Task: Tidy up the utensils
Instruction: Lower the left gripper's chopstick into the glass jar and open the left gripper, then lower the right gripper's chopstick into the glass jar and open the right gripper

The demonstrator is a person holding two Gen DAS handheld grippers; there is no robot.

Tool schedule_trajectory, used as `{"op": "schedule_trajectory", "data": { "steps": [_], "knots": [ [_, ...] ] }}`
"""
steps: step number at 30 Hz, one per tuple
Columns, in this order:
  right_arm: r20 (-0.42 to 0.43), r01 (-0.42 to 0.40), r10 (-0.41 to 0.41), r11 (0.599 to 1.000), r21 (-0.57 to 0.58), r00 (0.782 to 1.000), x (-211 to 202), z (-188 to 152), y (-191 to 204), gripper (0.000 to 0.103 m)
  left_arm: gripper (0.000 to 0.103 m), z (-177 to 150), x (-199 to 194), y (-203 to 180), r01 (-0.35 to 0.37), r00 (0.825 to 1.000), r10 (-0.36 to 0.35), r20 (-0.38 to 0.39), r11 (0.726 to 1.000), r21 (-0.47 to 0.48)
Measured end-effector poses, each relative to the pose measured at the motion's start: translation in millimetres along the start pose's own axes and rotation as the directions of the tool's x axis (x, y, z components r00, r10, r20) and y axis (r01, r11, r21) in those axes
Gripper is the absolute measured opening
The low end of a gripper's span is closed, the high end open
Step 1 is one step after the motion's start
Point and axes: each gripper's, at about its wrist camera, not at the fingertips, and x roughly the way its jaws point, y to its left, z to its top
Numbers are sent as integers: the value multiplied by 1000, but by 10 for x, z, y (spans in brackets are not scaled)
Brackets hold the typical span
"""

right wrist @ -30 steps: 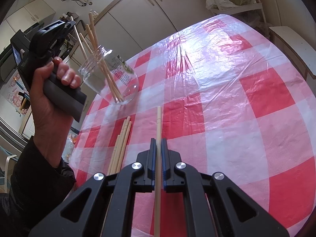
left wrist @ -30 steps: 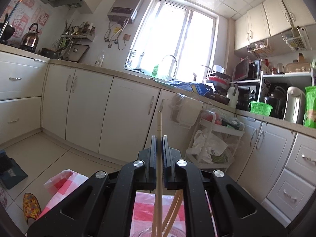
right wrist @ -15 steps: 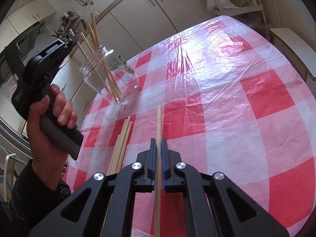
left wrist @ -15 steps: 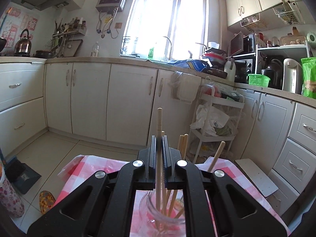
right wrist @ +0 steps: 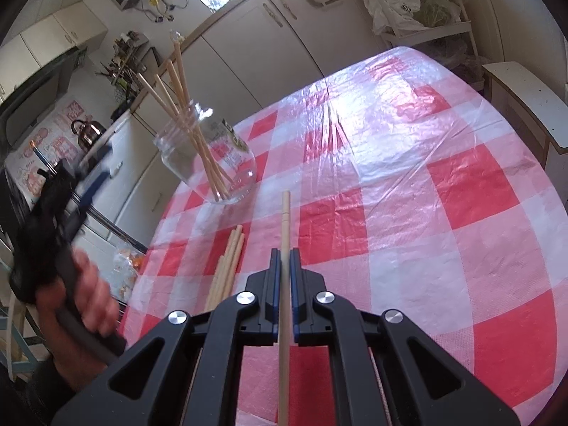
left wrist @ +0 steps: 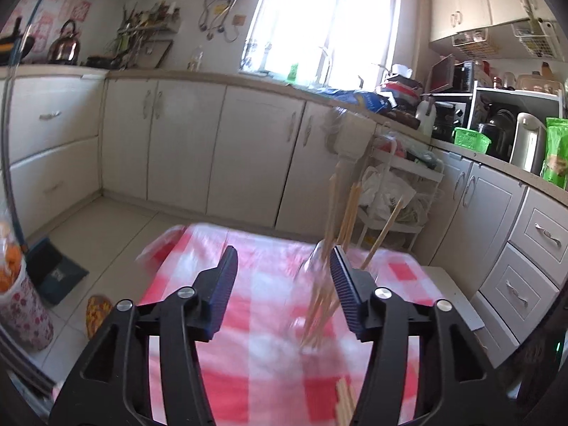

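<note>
At nine o'clock our blurred left gripper (right wrist: 67, 191) has just been opening, nothing between its fingers. At eleven, the glass jar (right wrist: 209, 163) holds several chopsticks (right wrist: 188, 113). Our right gripper (right wrist: 284, 284) clamps one chopstick (right wrist: 285, 234), loose chopsticks (right wrist: 227, 266) beside it.

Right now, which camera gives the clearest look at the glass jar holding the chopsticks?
The right wrist view. There the jar stands sharp and whole on the checked tablecloth, with the chopsticks fanning out of its mouth. In the left wrist view the jar is blurred and partly cut off by the left gripper, whose jaws have just been opening.
</note>
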Motion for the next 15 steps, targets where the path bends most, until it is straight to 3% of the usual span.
{"op": "schedule_trajectory", "data": {
  "steps": [4, 9, 15],
  "knots": [
    [51, -32, 32, 999, 6, 998, -109, 49, 58, 6, 54, -284, -96, 240, -12, 997, 9, -77, 999, -47],
    [110, -71, 70, 997, 3, 991, -211, 161, 204, 6, 54, -456, -116, 437, -11, 994, -2, -108, 993, -118],
    [254, -103, 120, 992, -78, 960, -275, 557, 668, 6, 55, -510, -71, 531, 4, 993, -24, -112, 984, -178]
  ]
}}
